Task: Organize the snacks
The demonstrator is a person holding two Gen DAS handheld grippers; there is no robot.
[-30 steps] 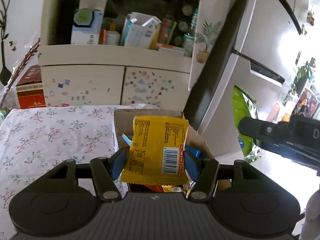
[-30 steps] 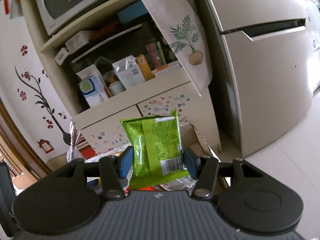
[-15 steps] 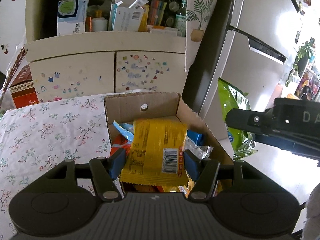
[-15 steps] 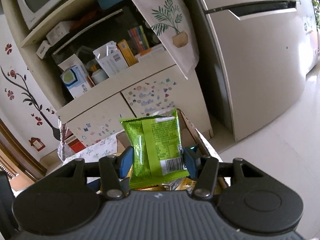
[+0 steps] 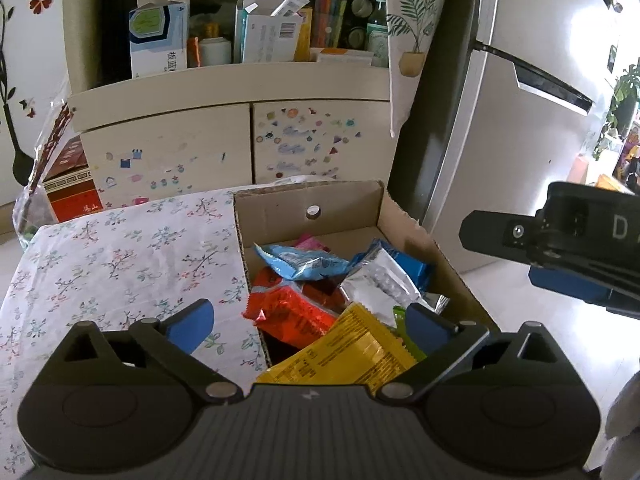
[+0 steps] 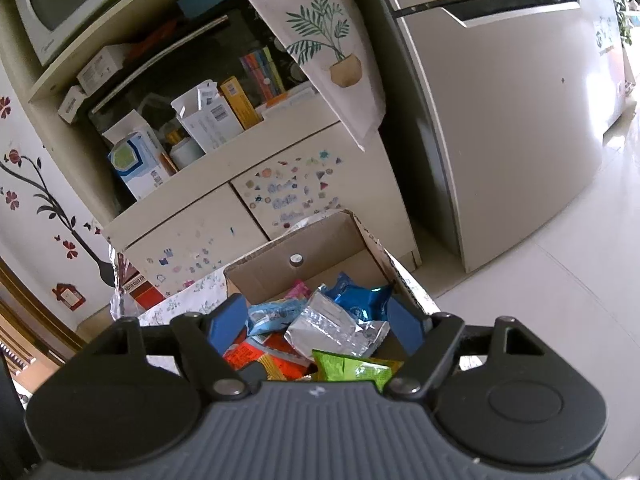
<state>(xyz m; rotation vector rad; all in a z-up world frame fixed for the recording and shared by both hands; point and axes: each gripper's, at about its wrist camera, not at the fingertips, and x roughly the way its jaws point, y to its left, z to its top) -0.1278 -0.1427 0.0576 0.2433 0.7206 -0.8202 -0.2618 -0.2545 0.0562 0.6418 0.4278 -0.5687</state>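
A cardboard box (image 5: pixel 308 200) (image 6: pixel 320 246) stands on the floral tablecloth (image 5: pixel 120 248) and holds several snack packets. The yellow packet (image 5: pixel 344 356) lies loose in the box's near end, below my left gripper (image 5: pixel 308 326), which is open and empty above the box's near left edge. The green packet (image 6: pixel 352 366) lies in the box just under my right gripper (image 6: pixel 318 324), which is open and empty over the box. A silver packet (image 6: pixel 332 326), blue packets (image 5: pixel 304 262) and a red packet (image 5: pixel 292 312) fill the rest. The right gripper also shows at the right of the left wrist view (image 5: pixel 560 256).
A cream cabinet (image 5: pixel 240 136) with cluttered open shelves stands behind the table. A grey fridge (image 6: pixel 500 120) is to the right, over a white tiled floor (image 6: pixel 560 300). A red box (image 5: pixel 72 196) sits at the table's far left.
Both grippers have opened. The yellow packet dropped from the left gripper and the green packet from the right gripper into the box. Both grippers have tilted down toward the box.
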